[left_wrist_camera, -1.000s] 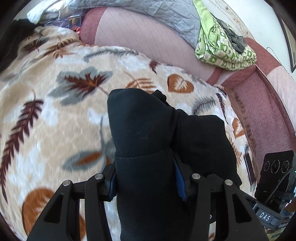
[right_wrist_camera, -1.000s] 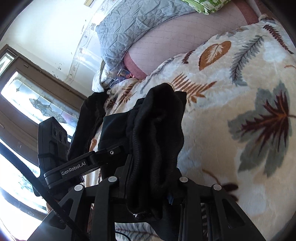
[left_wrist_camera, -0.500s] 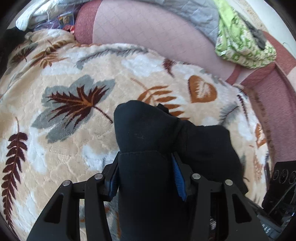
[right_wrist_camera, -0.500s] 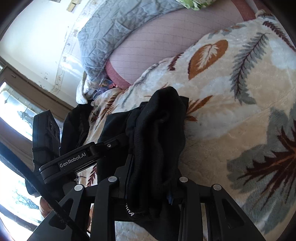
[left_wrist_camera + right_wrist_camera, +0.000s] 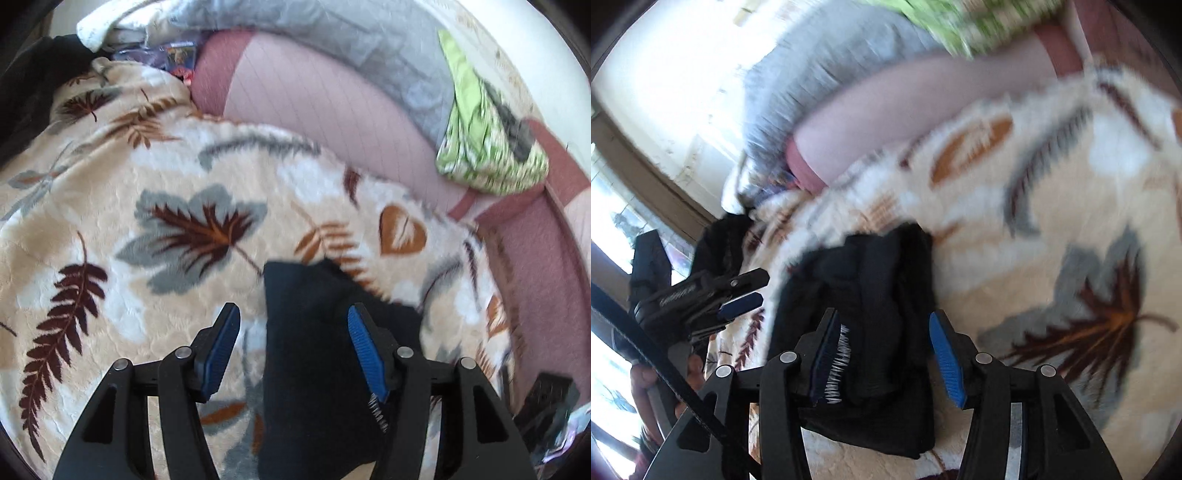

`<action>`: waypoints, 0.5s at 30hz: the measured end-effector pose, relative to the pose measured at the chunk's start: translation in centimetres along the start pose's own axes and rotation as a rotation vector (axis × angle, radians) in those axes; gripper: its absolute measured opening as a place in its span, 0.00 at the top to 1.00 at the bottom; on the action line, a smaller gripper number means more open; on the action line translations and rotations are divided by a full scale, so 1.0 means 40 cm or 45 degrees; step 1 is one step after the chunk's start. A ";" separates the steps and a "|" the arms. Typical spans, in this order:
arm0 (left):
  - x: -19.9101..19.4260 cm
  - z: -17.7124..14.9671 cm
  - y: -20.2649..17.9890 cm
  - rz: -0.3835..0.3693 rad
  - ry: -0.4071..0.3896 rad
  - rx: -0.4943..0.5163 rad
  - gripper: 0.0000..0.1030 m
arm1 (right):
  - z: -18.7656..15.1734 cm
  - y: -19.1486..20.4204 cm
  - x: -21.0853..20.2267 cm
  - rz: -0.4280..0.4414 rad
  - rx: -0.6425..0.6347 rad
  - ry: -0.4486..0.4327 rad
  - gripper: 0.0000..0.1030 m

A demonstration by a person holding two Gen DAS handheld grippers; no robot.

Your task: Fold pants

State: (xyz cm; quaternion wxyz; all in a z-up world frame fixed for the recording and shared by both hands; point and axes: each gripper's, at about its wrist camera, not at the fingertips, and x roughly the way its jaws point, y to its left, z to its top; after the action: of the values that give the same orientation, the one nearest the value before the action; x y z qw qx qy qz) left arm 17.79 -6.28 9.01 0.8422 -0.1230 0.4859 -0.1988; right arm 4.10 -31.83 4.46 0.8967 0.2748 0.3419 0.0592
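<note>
The black pants (image 5: 314, 369) lie bunched on the leaf-patterned blanket (image 5: 110, 206). My left gripper (image 5: 292, 312) straddles them, its jaws opening. Its left pad stands clear of the cloth and the right pad is at the cloth's edge without pinching it. In the right wrist view the pants (image 5: 886, 280) form a folded black heap. My right gripper (image 5: 883, 315) is also opening around that heap, and the blue pads (image 5: 945, 358) do not press on it. The left gripper (image 5: 759, 288) shows at the left of that view, beside the pants.
A pink quilted cushion (image 5: 332, 96) backs the blanket, with a grey quilt (image 5: 332, 33) and a green patterned cloth (image 5: 480, 147) on it. Another dark garment (image 5: 26, 92) lies at the far left. A hand (image 5: 646, 380) holds the left gripper near a bright window (image 5: 613, 221).
Both grippers were shut on the black pants and now stand open around them. The pants have dropped onto the blanket and both views have pulled back.
</note>
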 end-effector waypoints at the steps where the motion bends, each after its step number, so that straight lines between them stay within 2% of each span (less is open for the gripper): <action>1: 0.003 0.008 -0.005 -0.004 0.001 0.000 0.41 | 0.002 0.019 -0.013 0.036 -0.029 -0.021 0.46; 5: 0.081 0.020 -0.032 -0.021 0.071 0.039 0.38 | -0.005 0.068 0.011 0.179 -0.074 0.040 0.46; 10: 0.221 0.000 0.001 0.010 0.220 -0.018 0.38 | -0.049 0.053 0.091 0.139 -0.055 0.146 0.46; 12: 0.244 -0.006 0.012 0.003 0.239 -0.033 0.38 | -0.060 0.019 0.120 0.116 -0.010 0.178 0.47; 15: 0.236 -0.006 0.012 -0.009 0.232 -0.024 0.38 | -0.065 0.003 0.127 0.145 0.005 0.164 0.47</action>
State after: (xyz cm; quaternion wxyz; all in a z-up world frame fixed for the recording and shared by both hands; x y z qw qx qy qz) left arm 21.94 -10.14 1.43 0.7926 -0.1141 0.5618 -0.2077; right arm 6.27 -29.07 -0.02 0.8676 0.2910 0.3828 0.1269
